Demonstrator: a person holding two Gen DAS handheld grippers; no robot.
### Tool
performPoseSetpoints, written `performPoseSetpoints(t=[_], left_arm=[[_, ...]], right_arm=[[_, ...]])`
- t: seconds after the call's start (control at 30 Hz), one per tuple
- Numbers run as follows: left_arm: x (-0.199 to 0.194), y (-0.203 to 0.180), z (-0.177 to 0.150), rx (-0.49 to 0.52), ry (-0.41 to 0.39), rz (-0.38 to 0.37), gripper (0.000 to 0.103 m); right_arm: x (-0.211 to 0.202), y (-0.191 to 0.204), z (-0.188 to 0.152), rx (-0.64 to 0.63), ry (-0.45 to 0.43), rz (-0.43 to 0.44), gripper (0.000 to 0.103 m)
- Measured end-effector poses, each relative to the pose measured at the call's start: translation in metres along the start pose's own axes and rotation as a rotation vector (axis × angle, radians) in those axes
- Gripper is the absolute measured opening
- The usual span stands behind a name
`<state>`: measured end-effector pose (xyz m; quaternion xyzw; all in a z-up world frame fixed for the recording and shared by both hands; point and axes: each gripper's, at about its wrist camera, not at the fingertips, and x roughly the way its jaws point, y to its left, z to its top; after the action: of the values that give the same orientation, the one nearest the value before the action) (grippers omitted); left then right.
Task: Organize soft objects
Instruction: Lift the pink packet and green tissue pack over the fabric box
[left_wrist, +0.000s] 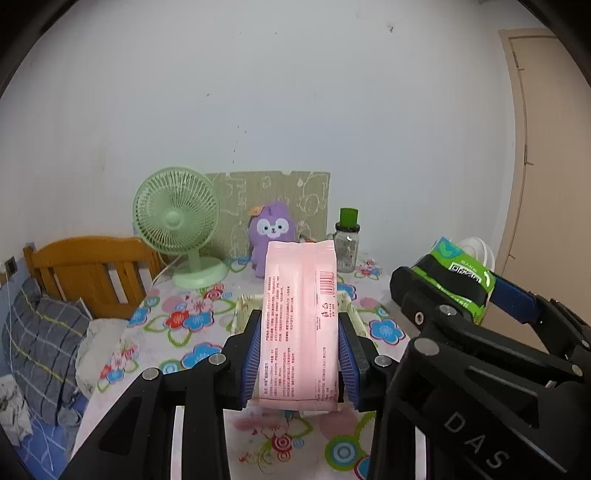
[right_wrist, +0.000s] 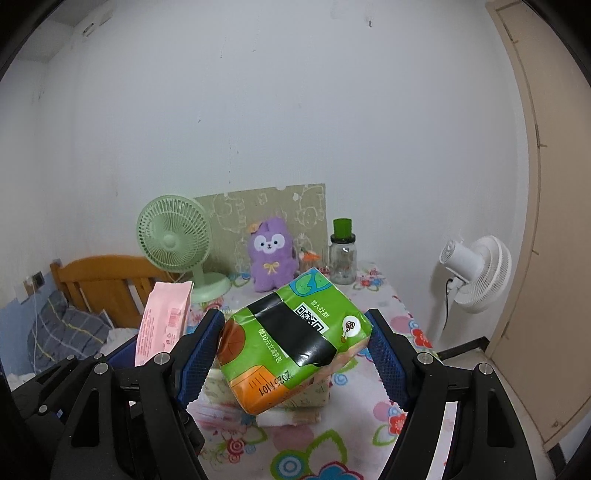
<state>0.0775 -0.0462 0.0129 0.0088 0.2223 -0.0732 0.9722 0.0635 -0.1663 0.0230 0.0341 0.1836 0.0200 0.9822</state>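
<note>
The left hand-held gripper (left_wrist: 300, 354) clamps a pink pack (left_wrist: 299, 317) upright between its blue pads, above a cream basket (left_wrist: 245, 306) on the floral table (left_wrist: 192, 317). At 3 o'clock from it, the right hand-held gripper (right_wrist: 295, 354) grips a green tissue pack (right_wrist: 291, 339), tilted. A purple plush (right_wrist: 272, 254) sits at 12 o'clock, between a green fan (right_wrist: 173, 236) and a jar (right_wrist: 342, 254).

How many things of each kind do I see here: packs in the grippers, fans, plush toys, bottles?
Packs held: 2, pink pack in the left hand-held gripper, green tissue pack in the right hand-held gripper
Fans: 2, green fan, white fan
Plush toys: 1, purple plush toy
Bottles: 1, bottle
Total: 6
</note>
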Motion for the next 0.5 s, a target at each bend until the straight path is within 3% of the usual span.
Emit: performPoseSetpoints(t=[0.5], left_arm=[[0.046,0.007,0.017,-0.006,0.043,-0.016,0.039]], right_arm=[[0.045,0.005,0.018,-0.008,0.027,0.000,0.079]])
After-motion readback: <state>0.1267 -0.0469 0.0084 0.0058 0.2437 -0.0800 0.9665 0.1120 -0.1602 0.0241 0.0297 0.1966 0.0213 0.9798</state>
